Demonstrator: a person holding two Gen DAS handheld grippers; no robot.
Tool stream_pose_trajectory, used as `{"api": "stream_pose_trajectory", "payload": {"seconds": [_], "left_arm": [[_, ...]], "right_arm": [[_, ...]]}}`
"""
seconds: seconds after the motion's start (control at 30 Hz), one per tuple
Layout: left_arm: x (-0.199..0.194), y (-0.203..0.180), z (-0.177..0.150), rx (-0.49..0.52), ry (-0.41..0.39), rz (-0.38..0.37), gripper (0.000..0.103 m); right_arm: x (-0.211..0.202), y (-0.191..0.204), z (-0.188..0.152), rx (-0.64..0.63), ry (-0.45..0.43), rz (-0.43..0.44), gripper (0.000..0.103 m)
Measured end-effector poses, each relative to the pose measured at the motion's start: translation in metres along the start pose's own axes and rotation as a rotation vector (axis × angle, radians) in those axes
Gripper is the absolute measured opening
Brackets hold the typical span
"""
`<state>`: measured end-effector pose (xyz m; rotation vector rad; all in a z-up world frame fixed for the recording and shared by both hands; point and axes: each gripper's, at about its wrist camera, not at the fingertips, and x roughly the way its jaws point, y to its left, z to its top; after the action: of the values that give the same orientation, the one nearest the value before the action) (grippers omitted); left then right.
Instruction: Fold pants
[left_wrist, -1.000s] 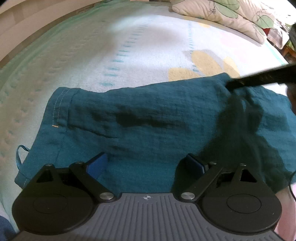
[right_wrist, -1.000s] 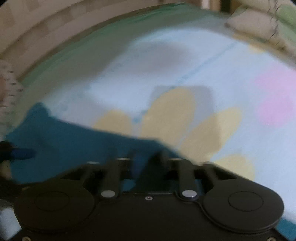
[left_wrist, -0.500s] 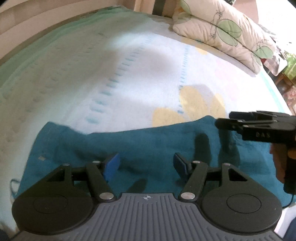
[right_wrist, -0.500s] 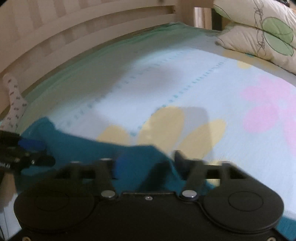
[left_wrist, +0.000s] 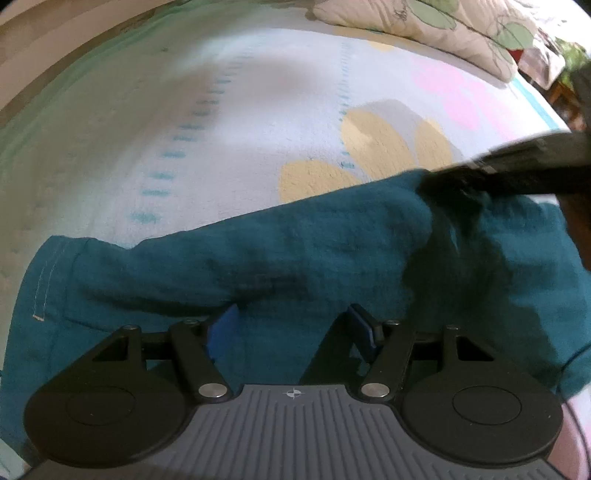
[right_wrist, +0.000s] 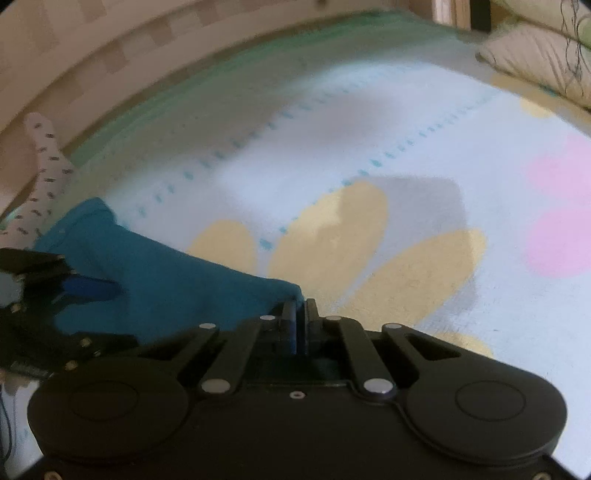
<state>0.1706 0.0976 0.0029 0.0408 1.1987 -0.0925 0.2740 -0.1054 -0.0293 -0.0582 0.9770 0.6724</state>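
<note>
Teal pants (left_wrist: 295, 251) lie folded across a flowered bed sheet, a stitched hem at the left. My left gripper (left_wrist: 295, 328) is open, its blue pads just over the near part of the cloth, holding nothing. My right gripper (right_wrist: 300, 317) is shut on the far right corner of the pants (right_wrist: 184, 280); in the left wrist view it comes in from the right (left_wrist: 509, 173) over the corner. The left gripper shows at the left of the right wrist view (right_wrist: 66, 291).
The bed sheet (left_wrist: 258, 110) has yellow and pink flowers. Pillows (left_wrist: 424, 22) lie at the head. A wooden bed frame (right_wrist: 110, 55) curves along the far side. A dotted white sleeve (right_wrist: 44, 162) shows at the left.
My right gripper was shut a second ago, opened half a second ago, and has closed again on the pants corner. My left gripper stayed open, lifted back, then came low over the cloth again.
</note>
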Motion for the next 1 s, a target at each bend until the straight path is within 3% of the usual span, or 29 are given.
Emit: {"api": "stream_pose_trajectory", "payload": {"seconds": [0.2, 0.4, 0.57, 0.63, 0.7, 0.77, 1.0], "left_arm": [[-0.018, 0.013, 0.015, -0.123, -0.075, -0.028, 0.057], [-0.011, -0.001, 0.048, -0.108, -0.125, -0.048, 0.057], [0.025, -0.019, 0.066, -0.076, -0.047, -0.108, 0.057], [0.042, -0.022, 0.060, -0.068, 0.023, -0.125, 0.057], [0.043, -0.023, 0.054, -0.053, -0.001, -0.122, 0.057], [0.040, -0.021, 0.052, -0.054, -0.004, -0.127, 0.057], [0.040, -0.005, 0.059, -0.170, 0.011, -0.189, 0.057]], "right_arm": [[-0.018, 0.035, -0.025, -0.070, 0.001, 0.020, 0.010], [-0.010, 0.053, -0.043, -0.108, 0.021, -0.025, 0.010], [-0.014, 0.055, -0.047, -0.070, -0.019, -0.060, 0.011], [-0.024, 0.059, -0.047, -0.075, -0.064, -0.091, 0.019], [-0.033, 0.063, -0.047, -0.087, -0.103, -0.129, 0.021], [-0.037, 0.064, -0.047, -0.099, -0.109, -0.140, 0.036], [-0.029, 0.058, -0.041, -0.093, -0.062, -0.140, 0.036]]}}
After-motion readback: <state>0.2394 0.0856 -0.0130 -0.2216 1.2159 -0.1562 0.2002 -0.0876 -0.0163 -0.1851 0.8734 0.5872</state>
